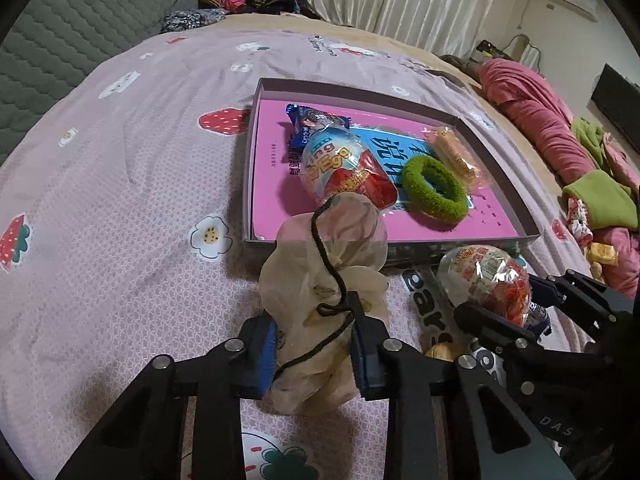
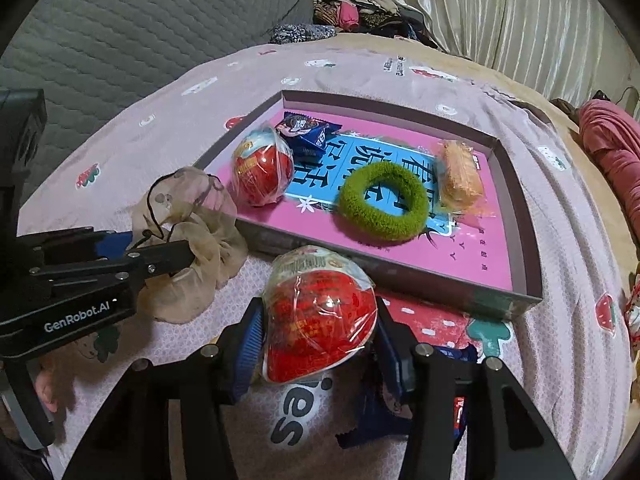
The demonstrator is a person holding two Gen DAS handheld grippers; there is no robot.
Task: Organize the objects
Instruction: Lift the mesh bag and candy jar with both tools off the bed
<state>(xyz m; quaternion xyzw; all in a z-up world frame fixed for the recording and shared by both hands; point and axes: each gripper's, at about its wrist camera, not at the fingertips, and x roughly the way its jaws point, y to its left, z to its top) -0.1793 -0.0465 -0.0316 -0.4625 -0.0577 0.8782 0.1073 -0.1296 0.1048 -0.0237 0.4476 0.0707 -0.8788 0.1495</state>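
On a bed covered with a pink sheet (image 1: 120, 200) printed with strawberries and flowers lies a shallow box (image 1: 496, 148) with a pink printed bottom. Inside the box there are four things: a blue snack packet (image 2: 308, 132) at the far left corner, an egg-shaped toy in clear wrap (image 2: 262, 170) just in front of it and touching it, a green fluffy hair ring (image 2: 382, 200) in the middle, and a wrapped orange wafer bar (image 2: 460, 178) to the right of the ring. The left gripper (image 1: 314, 346) is closed on a beige sheer scrunchie (image 1: 332, 264), which has a thin black cord (image 1: 326, 256) running over it; the blue pads press the soft cloth from both sides, and the upper part of the scrunchie stands up in front of the near wall of the box. In the right wrist view, the same scrunchie lies on the sheet just outside the left near corner of the box. The right gripper (image 2: 320, 346) is clamped on a second egg-shaped toy (image 2: 320, 312), red and white in shiny clear wrap, with one pad on each side of it. This egg is just in front of the near wall of the box, outside it, above the sheet. Under the right gripper some more small packets lie on the sheet, but they are mostly hidden and I cannot tell what they are.
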